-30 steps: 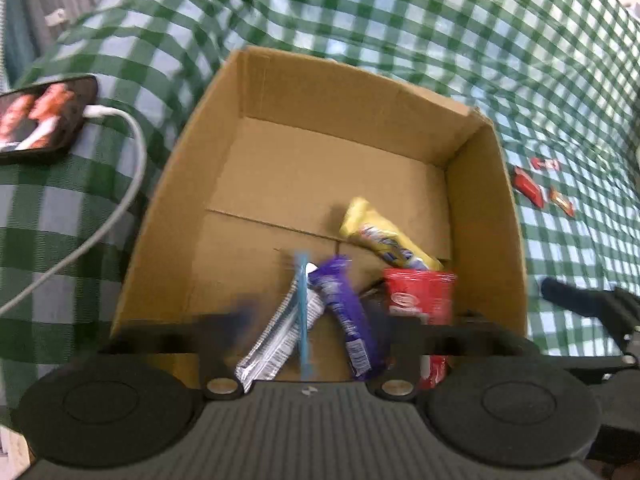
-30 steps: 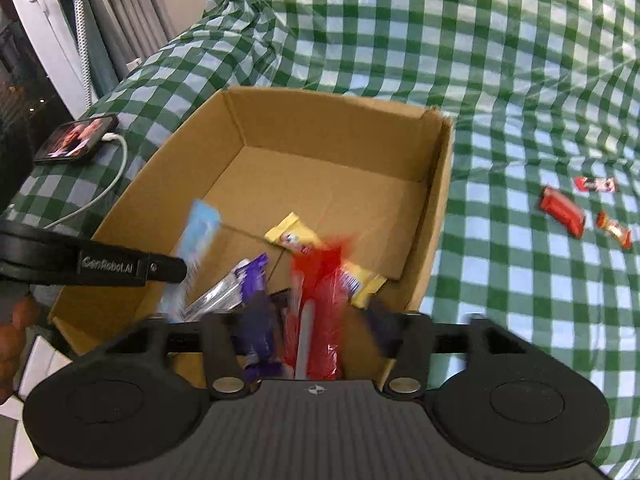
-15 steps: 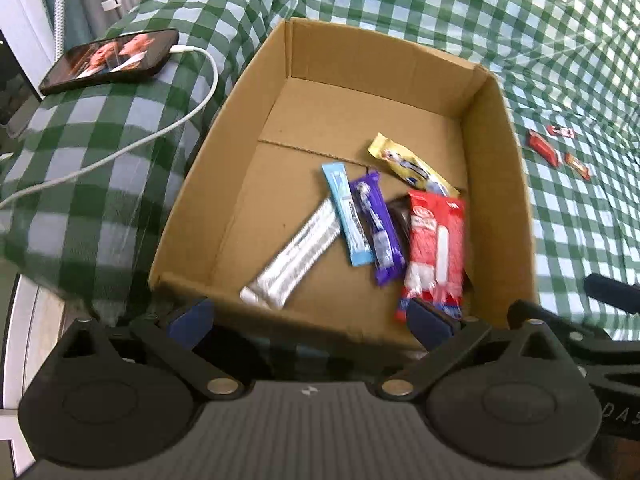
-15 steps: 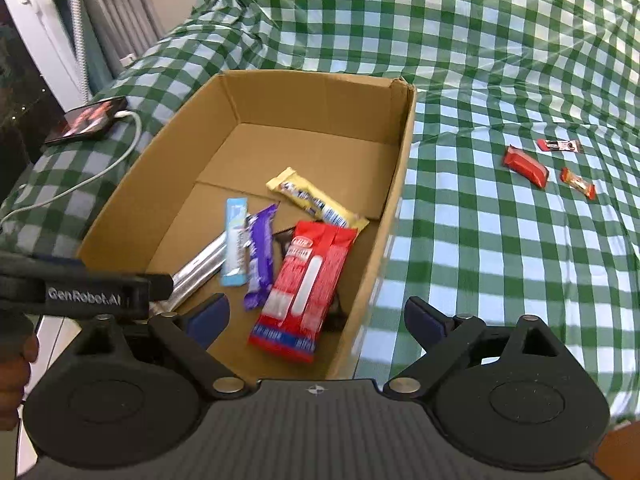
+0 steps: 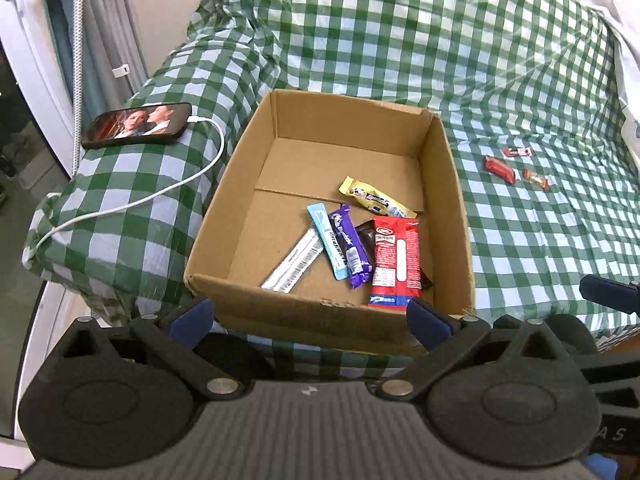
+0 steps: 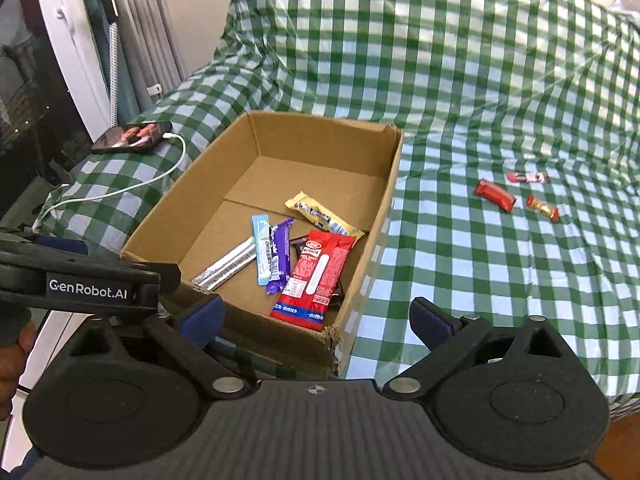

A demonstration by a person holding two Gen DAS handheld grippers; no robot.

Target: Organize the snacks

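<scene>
An open cardboard box [image 5: 236, 184] [image 6: 384, 200] sits on a green checked cloth. Inside lie a red packet [image 5: 396, 264] [image 6: 316, 276], a purple bar [image 5: 350, 250] [image 6: 280, 256], a light blue stick [image 5: 328, 240] [image 6: 262, 248], a silver bar [image 5: 294, 266] [image 6: 226, 266] and a yellow bar [image 5: 374, 198] [image 6: 322, 214]. Three small red and orange snacks lie on the cloth to the right: [image 5: 499, 169] [image 6: 495, 195], [image 6: 527, 177], [image 6: 542, 207]. My left gripper [image 5: 310, 318] and right gripper [image 6: 318, 316] are open and empty, held back in front of the box's near wall.
A phone [image 5: 138, 125] [image 6: 132, 138] with a lit screen and a white charging cable [image 5: 160, 192] lies on the cloth left of the box. Curtains and a white frame stand at the far left. The cloth's front edge drops off just under the grippers.
The light blue stick and the red packet have left the grippers and now lie in the box. Both grippers have opened and pulled back and up from the box.
</scene>
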